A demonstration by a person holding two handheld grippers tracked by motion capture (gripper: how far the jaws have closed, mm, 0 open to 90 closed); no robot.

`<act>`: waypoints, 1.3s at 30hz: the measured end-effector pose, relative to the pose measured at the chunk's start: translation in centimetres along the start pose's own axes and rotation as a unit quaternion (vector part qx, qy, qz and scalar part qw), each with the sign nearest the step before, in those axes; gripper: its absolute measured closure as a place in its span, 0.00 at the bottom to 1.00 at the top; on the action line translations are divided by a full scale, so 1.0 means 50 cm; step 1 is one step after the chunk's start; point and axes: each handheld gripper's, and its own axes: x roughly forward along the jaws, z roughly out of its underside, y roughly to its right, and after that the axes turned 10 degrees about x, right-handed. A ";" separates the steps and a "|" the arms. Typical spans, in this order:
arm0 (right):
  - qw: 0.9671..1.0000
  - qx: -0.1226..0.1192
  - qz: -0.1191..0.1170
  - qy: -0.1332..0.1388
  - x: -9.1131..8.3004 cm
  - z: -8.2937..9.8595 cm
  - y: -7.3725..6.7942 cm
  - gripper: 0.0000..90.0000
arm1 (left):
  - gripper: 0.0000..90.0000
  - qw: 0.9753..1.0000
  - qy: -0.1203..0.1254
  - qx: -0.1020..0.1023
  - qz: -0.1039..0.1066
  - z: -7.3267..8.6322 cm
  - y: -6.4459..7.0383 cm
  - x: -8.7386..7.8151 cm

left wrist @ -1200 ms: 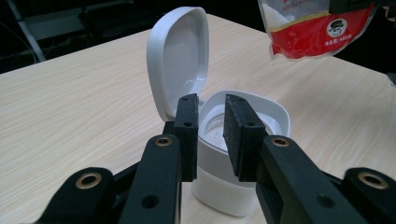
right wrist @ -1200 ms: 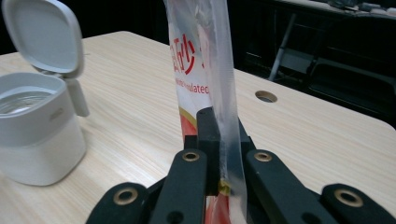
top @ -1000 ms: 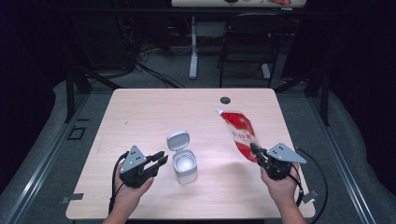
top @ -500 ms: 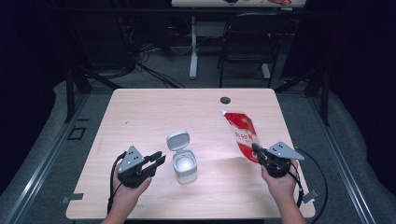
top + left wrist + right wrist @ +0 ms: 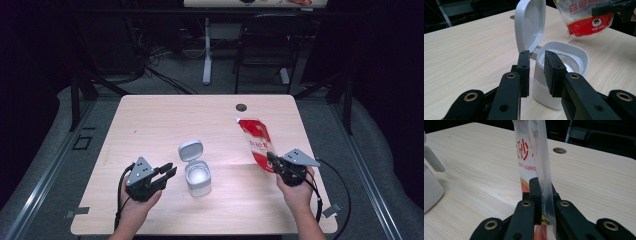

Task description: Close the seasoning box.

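On the table's right side, your right gripper is clamped on the red-and-white pouch, held up off the wood.
Your left gripper sits with jaws slightly apart, gripping nothing, just beside the white container, whose lid stands open.

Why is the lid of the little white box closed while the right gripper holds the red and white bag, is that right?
Not quite. The lid of the white box is open, not closed: the left gripper view shows it flipped up on its hinge, with the inside of the box showing. The rest is right: the right gripper is shut on the red and white bag.
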 end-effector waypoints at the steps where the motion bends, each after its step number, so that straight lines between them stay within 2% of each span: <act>1: 1.000 0.001 -0.001 0.001 0.002 0.001 0.001 0.99 | 0.84 1.000 0.000 0.000 0.000 0.000 0.000 0.000; 6: 1.000 0.005 -0.002 -0.010 0.012 0.009 0.009 0.99 | 0.84 1.000 -0.001 0.000 -0.001 0.000 -0.002 -0.001; 13: 1.000 0.017 -0.006 -0.007 0.010 0.014 0.018 0.98 | 0.84 1.000 0.001 0.000 -0.002 -0.001 -0.003 -0.001; 20: 1.000 0.005 -0.006 -0.015 0.004 0.020 0.019 0.96 | 0.83 1.000 0.003 0.001 0.000 -0.005 -0.003 -0.002; 28: 0.999 0.009 -0.011 -0.029 -0.011 0.031 0.031 0.92 | 0.83 1.000 0.011 0.001 0.003 -0.010 -0.005 0.003; 36: 0.999 0.016 -0.017 -0.032 -0.028 0.041 0.039 0.82 | 0.82 1.000 0.015 -0.001 0.008 -0.017 -0.009 0.007; 39: 0.999 0.013 -0.014 -0.035 -0.035 0.044 0.038 0.72 | 0.81 1.000 0.019 -0.003 0.009 -0.019 -0.008 0.010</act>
